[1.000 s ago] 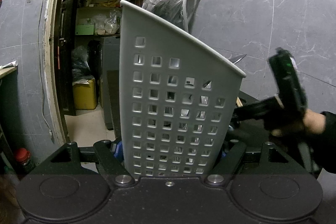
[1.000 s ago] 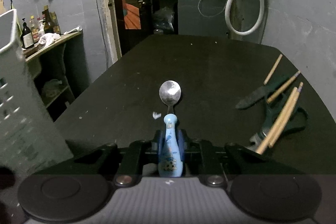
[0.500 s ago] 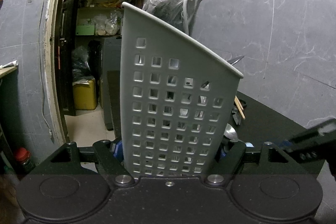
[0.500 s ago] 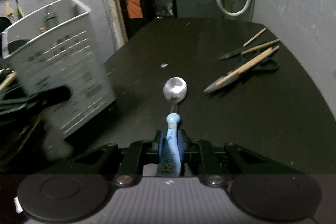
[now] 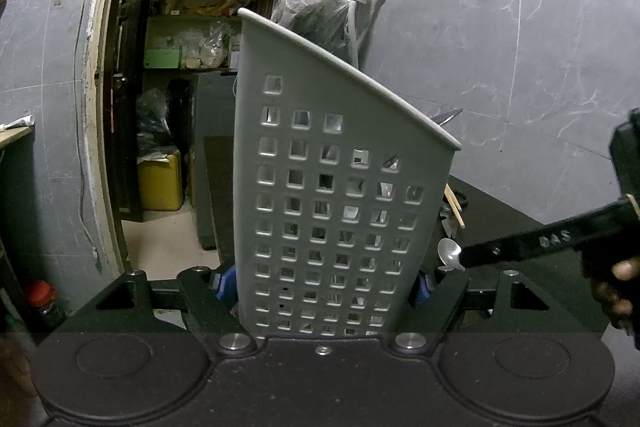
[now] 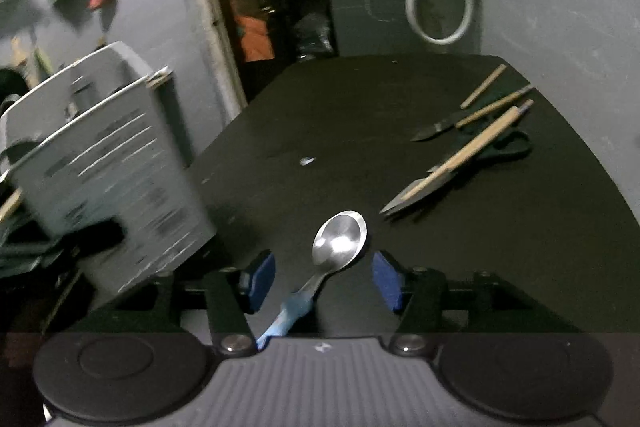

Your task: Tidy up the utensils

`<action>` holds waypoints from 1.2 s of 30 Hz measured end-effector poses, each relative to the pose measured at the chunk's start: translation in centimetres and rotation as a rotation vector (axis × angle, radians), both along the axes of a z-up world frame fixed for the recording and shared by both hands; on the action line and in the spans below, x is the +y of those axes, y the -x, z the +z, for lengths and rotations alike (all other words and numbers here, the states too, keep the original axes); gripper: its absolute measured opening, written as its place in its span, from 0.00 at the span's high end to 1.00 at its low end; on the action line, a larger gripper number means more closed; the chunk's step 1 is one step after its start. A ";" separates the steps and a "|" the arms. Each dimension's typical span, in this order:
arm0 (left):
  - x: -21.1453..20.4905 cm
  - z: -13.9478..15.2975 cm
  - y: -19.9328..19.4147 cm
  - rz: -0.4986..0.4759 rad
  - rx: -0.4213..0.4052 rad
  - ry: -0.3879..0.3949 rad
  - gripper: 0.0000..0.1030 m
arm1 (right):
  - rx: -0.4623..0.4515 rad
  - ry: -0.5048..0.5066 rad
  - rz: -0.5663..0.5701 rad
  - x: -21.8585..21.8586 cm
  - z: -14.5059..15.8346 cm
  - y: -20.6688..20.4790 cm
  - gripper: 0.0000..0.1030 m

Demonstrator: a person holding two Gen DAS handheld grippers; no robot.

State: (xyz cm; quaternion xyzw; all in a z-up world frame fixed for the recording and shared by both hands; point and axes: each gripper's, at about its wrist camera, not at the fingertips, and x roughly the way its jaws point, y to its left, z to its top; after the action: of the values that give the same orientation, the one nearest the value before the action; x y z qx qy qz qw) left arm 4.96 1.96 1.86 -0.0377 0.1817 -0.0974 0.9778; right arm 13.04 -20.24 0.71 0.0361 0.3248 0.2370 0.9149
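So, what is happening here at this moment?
A person is sorting utensils with two handheld grippers. The left gripper clamps a grey perforated basket. The right gripper has just been opening; the blue-handled spoon lies loose between its pads. Chopsticks and scissors wait on the black table.

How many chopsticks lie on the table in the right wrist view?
3 chopsticks: the farthest by the right edge, the next just nearer, the nearest lying over the scissors. That last may be two together; the basket may hide more.
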 end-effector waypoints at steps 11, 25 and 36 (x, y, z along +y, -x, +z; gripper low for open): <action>-0.2 0.2 0.0 0.005 0.005 -0.007 0.24 | -0.018 0.065 0.037 1.1 -1.5 -3.8 0.56; -0.2 0.1 -0.1 0.004 0.004 -0.004 0.25 | -0.059 0.114 0.062 2.1 -1.2 -1.9 0.90; -0.2 0.1 0.0 0.004 0.002 -0.004 0.24 | -0.075 0.036 0.021 1.0 -0.3 -1.3 0.95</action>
State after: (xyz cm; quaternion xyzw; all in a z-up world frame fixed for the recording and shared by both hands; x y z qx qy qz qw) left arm 4.96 1.80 1.99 -0.0364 0.1828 -0.0949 0.9779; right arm 14.36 -19.20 0.42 0.0075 0.2948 0.2418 0.9244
